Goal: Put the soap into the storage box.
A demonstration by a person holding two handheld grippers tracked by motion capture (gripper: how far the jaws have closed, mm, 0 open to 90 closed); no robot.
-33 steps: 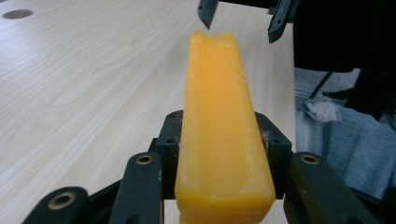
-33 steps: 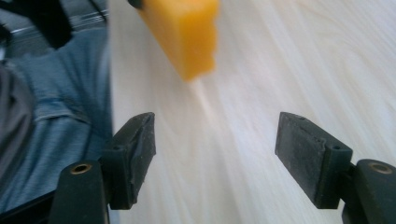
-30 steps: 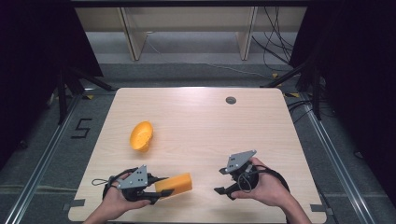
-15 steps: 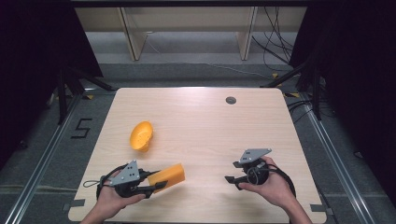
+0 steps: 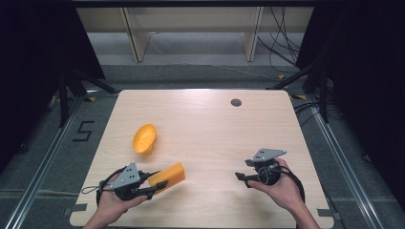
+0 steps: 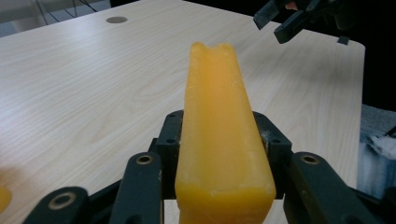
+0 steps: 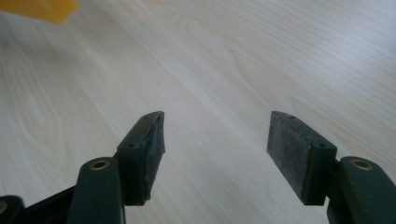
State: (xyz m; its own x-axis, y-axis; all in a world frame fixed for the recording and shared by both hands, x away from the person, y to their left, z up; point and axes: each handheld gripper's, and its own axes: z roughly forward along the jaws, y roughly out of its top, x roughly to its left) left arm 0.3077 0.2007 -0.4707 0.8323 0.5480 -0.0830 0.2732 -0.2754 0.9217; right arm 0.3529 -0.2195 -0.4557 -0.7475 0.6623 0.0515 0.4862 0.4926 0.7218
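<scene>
Waxy orange block (image 6: pixel 223 140) clamped in left claw (image 5: pixel 152 186), right claw (image 7: pixel 215 149) apart, pale woodgrain table (image 5: pixel 215 129).

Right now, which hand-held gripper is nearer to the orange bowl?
Left. The left hand-held gripper, holding the yellow block, sits just below the orange bowl; the right hand-held gripper is far across the table.

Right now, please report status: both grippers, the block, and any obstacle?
Left gripper shut on orange block. Right gripper open, empty, above table. Orange bowl lies apart, left side; nothing blocks.
</scene>
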